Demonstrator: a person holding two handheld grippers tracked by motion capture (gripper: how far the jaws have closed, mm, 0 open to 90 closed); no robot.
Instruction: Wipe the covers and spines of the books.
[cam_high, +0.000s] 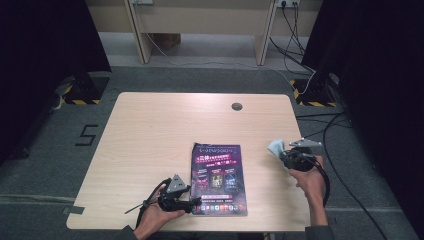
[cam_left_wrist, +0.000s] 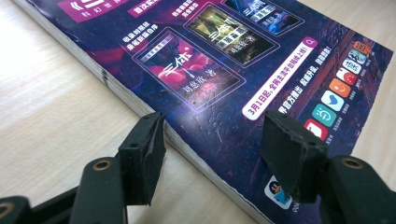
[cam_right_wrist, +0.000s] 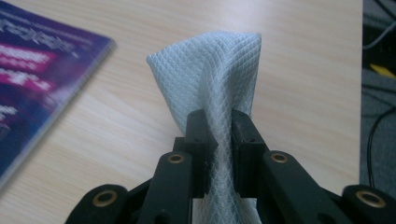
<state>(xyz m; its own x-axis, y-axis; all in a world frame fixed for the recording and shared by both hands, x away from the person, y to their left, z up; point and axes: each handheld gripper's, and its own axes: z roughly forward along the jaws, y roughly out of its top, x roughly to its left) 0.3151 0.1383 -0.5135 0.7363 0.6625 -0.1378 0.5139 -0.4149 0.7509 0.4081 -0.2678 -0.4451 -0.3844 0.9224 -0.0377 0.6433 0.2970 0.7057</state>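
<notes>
Cloth pinched, book about to be steadied.
Your right claw (cam_right_wrist: 219, 140) grips the pale quilted cloth (cam_right_wrist: 210, 74); your open left claw (cam_left_wrist: 212, 154) straddles the purple glossy book's (cam_left_wrist: 224, 93) edge. Next, I'd bring the cloth over the cover.

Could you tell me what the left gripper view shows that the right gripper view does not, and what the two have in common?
Left gripper view alone: the left gripper with open jaws straddling the near edge of the purple magazine, one pad over the cover, the other over the table; the cover's printed panels and app icons are sharp.

Right gripper view alone: the right gripper shut on a pale blue quilted cloth, which stands bunched above the jaws; dark floor with cables at the right edge.

Both share the light wooden table and the magazine, blurred at the left of the right gripper view.
</notes>
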